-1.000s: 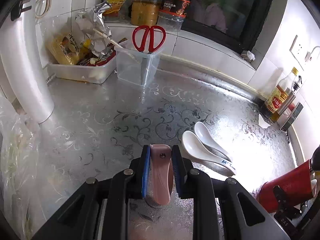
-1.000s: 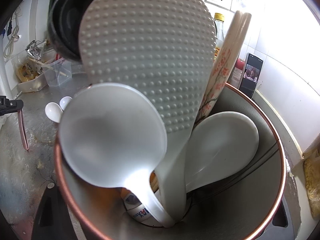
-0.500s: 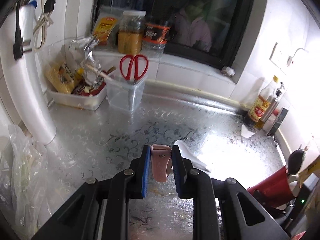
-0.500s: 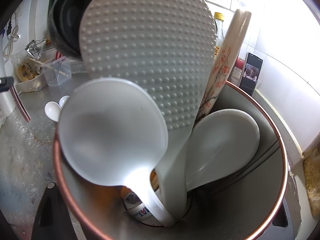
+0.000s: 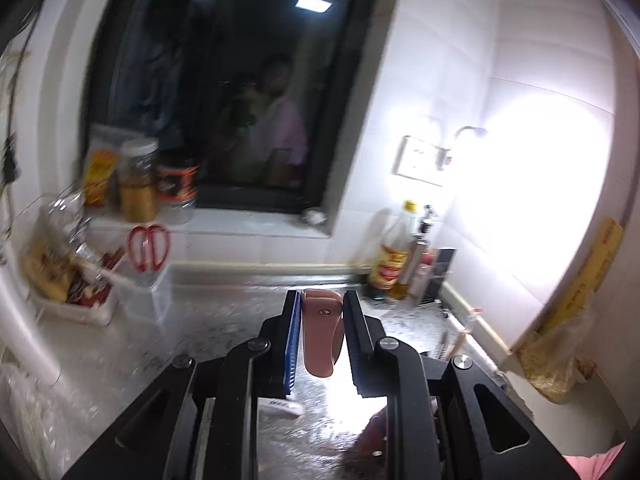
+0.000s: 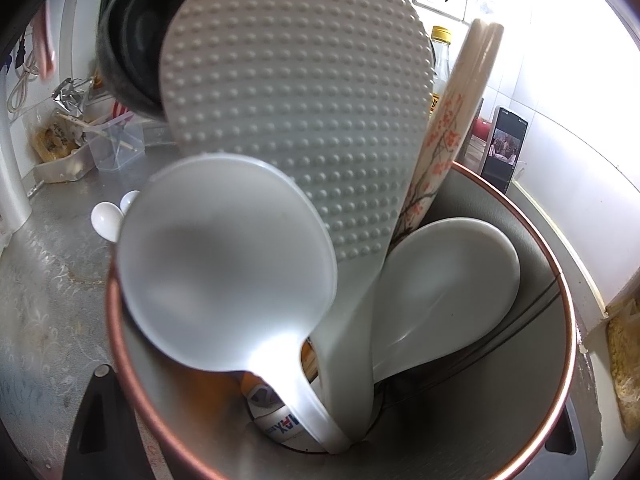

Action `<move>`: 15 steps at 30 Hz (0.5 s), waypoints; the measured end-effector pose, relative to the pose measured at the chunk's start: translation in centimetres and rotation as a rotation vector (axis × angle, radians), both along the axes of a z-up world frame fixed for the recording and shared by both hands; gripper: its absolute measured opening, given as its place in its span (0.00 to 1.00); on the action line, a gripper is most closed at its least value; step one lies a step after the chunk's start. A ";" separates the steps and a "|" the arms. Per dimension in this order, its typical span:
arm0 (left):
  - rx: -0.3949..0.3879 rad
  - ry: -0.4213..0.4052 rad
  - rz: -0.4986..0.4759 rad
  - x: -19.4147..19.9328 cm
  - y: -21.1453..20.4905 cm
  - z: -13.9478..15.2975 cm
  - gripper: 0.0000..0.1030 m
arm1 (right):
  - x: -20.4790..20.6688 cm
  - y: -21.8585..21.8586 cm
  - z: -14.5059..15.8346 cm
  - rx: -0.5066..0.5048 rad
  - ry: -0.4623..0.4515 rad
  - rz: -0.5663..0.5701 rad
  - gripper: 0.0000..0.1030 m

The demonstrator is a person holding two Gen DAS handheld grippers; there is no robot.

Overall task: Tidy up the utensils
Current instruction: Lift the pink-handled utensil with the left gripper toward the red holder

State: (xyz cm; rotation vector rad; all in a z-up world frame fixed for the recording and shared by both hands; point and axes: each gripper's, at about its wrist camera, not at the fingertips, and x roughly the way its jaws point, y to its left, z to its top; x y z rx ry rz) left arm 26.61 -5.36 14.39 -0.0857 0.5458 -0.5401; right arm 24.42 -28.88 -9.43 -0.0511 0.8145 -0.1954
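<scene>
The left claw (image 5: 322,340) is gripping the pink handle (image 5: 322,330) of a utensil between its two pads, the handle end poking up past them while the working end is hanging out of sight below. Carrying it well means keeping that pinch firm and the handle close to upright, so the hidden end is not swinging into anything on the way across.

The right claw's fingertips are not showing in its own view; it is presumably steadying the red-rimmed holder (image 6: 120,344), which is filling that view, though whether the claw is closed on it cannot be told. Inside the holder, a white ladle (image 6: 224,272), a dimpled rice paddle (image 6: 296,112) and a porcelain spoon (image 6: 452,280) are crowding the left and middle, so the free space on the right side is looking like the best entry.

Farther off on the tabletop (image 6: 44,280), two small white spoons (image 6: 106,220) are lying beside the holder, not yet put away.
</scene>
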 end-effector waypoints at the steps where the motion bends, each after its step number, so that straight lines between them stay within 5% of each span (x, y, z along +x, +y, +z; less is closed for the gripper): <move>1: -0.003 -0.010 -0.029 -0.2 -0.7 0.4 0.21 | 0.2 0.0 0.0 0.000 0.001 0.001 0.91; 15: 0.060 -0.036 -0.299 -3.0 -9.1 0.3 0.21 | 0.3 0.0 0.0 -0.005 0.003 0.000 0.91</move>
